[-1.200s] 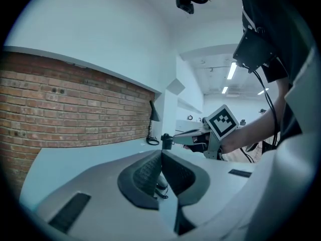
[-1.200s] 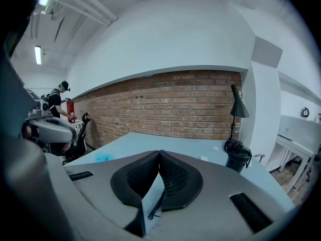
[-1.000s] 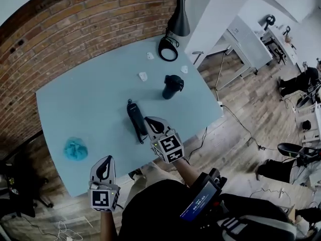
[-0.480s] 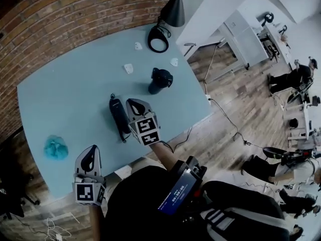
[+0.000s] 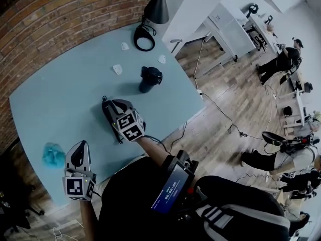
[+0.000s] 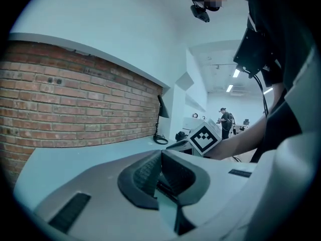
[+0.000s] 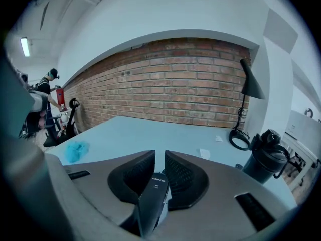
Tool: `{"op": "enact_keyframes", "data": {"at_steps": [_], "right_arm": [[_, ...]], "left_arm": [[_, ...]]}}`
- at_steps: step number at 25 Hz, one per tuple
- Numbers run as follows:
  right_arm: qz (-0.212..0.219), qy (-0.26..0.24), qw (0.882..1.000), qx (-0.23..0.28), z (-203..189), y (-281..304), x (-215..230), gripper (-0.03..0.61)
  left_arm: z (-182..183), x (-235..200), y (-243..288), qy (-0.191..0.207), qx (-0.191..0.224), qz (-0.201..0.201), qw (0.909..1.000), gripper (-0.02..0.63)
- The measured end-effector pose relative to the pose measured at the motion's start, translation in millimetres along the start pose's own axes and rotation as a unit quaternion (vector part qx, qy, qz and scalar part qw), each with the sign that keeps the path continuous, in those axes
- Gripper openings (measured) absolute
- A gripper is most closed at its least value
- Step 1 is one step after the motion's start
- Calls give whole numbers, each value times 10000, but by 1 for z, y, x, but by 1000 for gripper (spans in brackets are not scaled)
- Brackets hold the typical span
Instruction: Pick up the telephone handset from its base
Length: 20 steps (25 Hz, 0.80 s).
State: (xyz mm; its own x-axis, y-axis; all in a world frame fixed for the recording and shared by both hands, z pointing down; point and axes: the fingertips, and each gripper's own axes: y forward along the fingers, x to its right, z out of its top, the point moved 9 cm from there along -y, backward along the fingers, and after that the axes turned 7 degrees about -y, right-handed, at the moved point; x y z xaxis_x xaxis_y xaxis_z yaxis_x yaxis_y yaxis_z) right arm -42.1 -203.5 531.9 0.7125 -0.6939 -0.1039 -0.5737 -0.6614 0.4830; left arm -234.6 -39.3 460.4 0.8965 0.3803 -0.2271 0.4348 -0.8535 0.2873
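Observation:
A black telephone handset [image 5: 107,118] lies flat on the light blue table [image 5: 60,99]. My right gripper [image 5: 113,106] hangs low right over it and hides most of it. In the right gripper view the handset [image 7: 152,201] runs under and between the jaws, which stand a narrow gap apart and are opening; the pads do not press on it. A black upright base [image 5: 149,79] stands further back, also seen as the base [image 7: 268,157] at the right. My left gripper [image 5: 77,155] hovers at the table's near edge, and in its own view the left gripper [image 6: 161,157] is shut with nothing in it.
A crumpled blue cloth [image 5: 52,154] lies near the left gripper. A black lamp [image 5: 144,36] stands at the far corner, with small white scraps [image 5: 117,69] near it. A brick wall [image 5: 60,19] bounds the far side. A cable [image 5: 178,134] hangs off the table's right edge.
My right gripper has come forward and down, from the handset's near end to right over it. The left gripper has edged forward along the table's near edge.

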Motion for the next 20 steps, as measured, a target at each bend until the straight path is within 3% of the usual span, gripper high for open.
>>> {"op": "enact_keyframes", "data": {"at_steps": [4,8,9,11,12,20], "right_arm": [[109,157,9998,-100,0,10,9,66],[142,329,9989,-314,-8,12,6,113],[93,327,9986,-396,-13,12,5,132],[12,399,9976,-560,-21,14,5,248],[3,455,9970,-620,-26,16,5,259],[561,578,9863,-1443,-59,38,-15,262]], "left_arm": [[-1,-4,-2,-51,-76,98,9999,26],[-6,-8,-4,-410,-151,116,9990,26],[-9,-10,-2,-507,-157,99,9985,26],[-13,-12,1,-588,-183,61,9981,26],[-14,-13,2,-581,-207,35,9981,26],[-18,-12,1,-677,-227,95,9974,26]]}}
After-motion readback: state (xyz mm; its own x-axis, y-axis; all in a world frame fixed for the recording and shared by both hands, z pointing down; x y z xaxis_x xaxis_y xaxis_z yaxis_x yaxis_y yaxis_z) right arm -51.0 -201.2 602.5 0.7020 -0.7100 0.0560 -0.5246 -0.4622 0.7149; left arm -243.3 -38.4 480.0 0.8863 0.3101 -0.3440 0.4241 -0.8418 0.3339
